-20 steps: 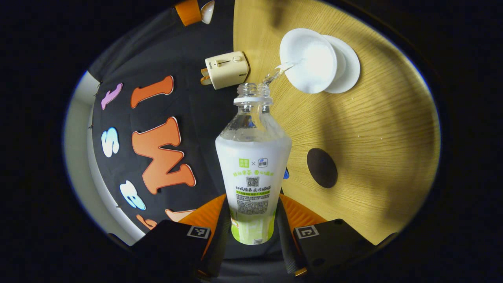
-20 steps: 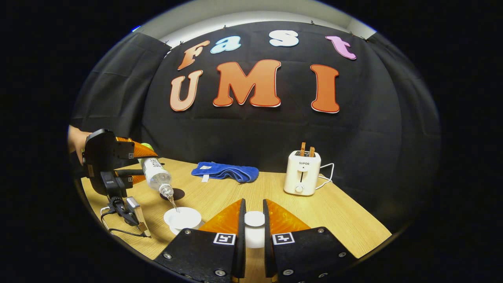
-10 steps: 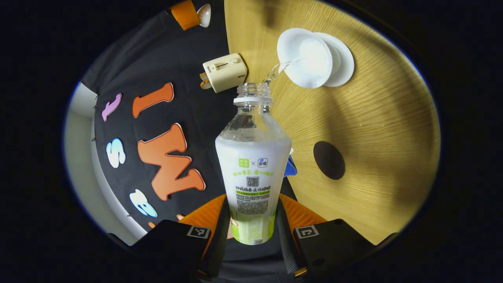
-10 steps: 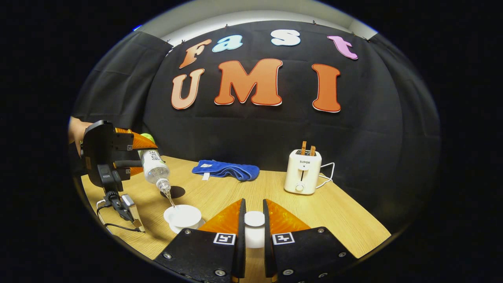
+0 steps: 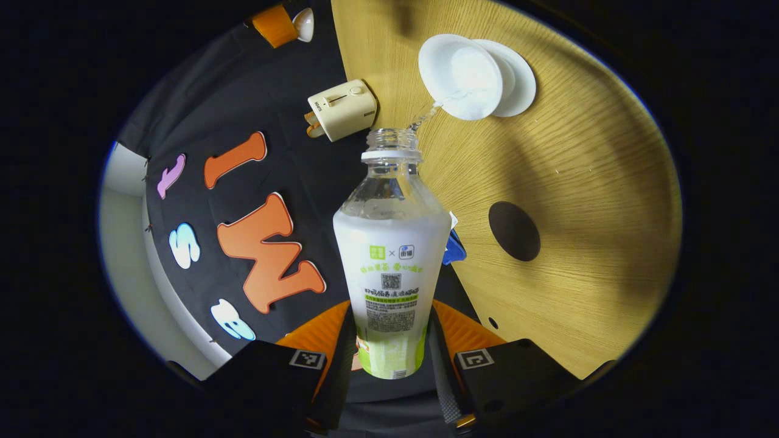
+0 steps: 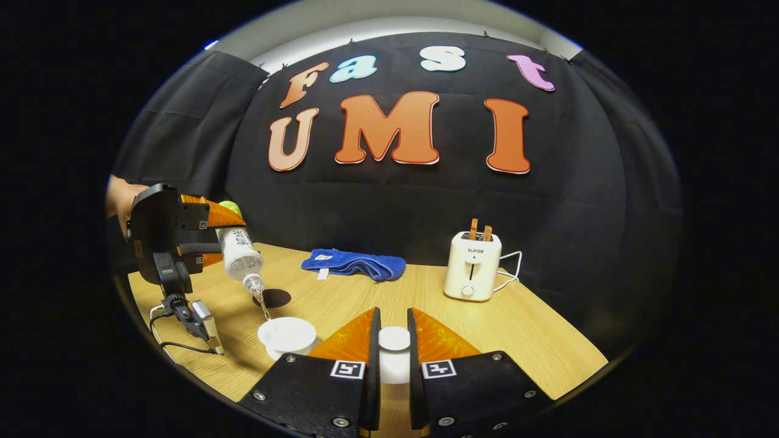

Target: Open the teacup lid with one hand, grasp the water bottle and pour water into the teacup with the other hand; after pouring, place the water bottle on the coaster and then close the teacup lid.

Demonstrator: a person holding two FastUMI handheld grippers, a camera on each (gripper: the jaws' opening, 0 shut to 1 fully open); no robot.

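teacup (image 6: 286, 334) between coaster (image 6: 272, 298) and toaster (image 6: 473, 267)

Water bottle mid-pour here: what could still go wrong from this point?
1. The stream enters the teacup right at its near rim, so a small wobble of the bottle could spill water on the table.
2. The left gripper clamps the bottle low on its label, far from the neck; it may pivot.
3. The right gripper holds the lid pinched; it could slip before closing.
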